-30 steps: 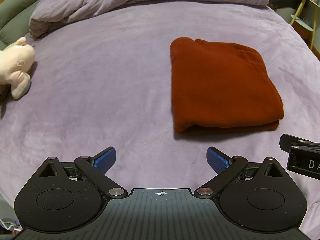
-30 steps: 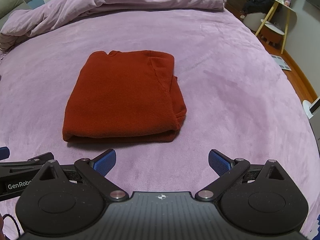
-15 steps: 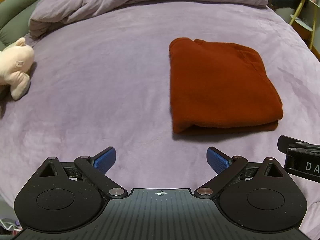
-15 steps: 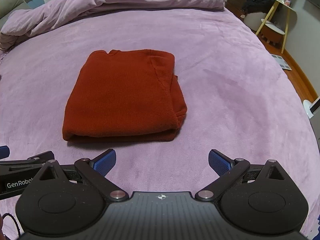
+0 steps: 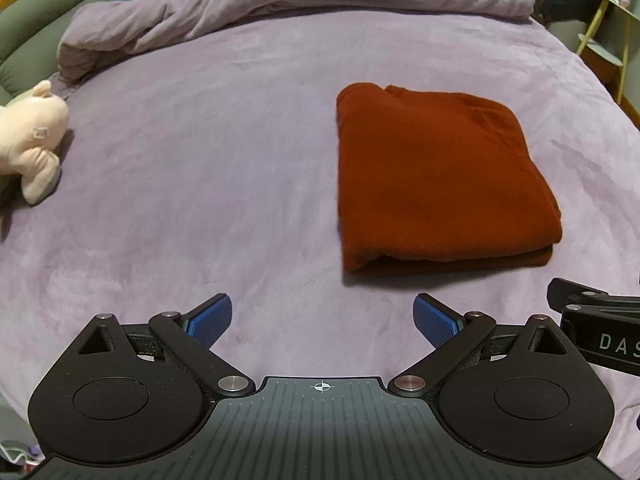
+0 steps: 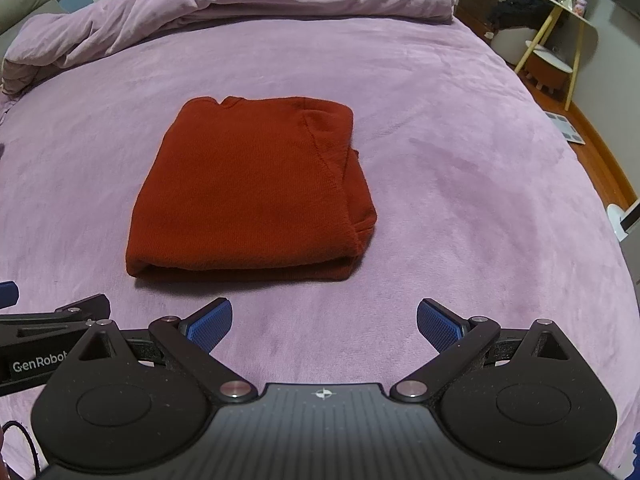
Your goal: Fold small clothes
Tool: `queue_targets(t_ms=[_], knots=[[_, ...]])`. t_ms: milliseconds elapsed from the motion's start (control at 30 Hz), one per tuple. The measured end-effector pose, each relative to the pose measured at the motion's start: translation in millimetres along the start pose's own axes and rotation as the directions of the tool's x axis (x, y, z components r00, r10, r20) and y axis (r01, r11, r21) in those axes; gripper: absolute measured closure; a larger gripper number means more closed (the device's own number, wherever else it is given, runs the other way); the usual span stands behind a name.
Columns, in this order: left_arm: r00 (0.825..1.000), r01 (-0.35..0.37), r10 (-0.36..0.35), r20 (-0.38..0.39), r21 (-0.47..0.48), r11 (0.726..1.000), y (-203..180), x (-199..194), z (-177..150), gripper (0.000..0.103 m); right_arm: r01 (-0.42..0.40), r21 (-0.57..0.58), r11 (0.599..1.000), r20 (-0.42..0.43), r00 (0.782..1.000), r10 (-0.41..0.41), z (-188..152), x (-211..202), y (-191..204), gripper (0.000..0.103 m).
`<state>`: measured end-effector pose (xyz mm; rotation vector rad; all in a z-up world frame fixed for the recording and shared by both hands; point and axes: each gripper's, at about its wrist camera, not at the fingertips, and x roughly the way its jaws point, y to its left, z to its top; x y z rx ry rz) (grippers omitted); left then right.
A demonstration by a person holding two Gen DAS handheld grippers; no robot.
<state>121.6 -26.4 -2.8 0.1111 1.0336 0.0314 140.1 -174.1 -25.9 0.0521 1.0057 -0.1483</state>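
The red garment [image 6: 248, 188] lies folded at frame centre on the bed [image 6: 460, 160]. The left gripper [image 5: 322, 318] and right gripper [image 6: 324, 320], both spread and empty, hover low in the frame, probably because folding looks finished.

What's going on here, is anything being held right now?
Nothing is held. A rust-red garment lies folded into a neat rectangle on the purple bedspread. Both hand-held grippers sit short of its near edge: the left gripper and the right gripper have their jaws wide open, touching no cloth. A pink plush toy lies off to the left.
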Motion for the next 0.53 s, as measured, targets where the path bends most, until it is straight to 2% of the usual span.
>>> queue_targets(t_ms=[233, 533], knots=[[1.000, -0.016, 0.016, -0.002, 0.028, 0.999, -3.5, -0.6, 3.1, 0.003, 0.001, 0.002, 1.000, 0.003, 1.000, -0.001, 1.2, -0.4, 0.4, 0.004], [1.000, -0.005, 0.006, -0.014, 0.008, 1.000, -1.5, -1.0, 5.6, 0.003, -0.002, -0.005, 1.000, 0.008, 1.000, 0.002, 1.9, -2.3, 0.7, 0.004]])
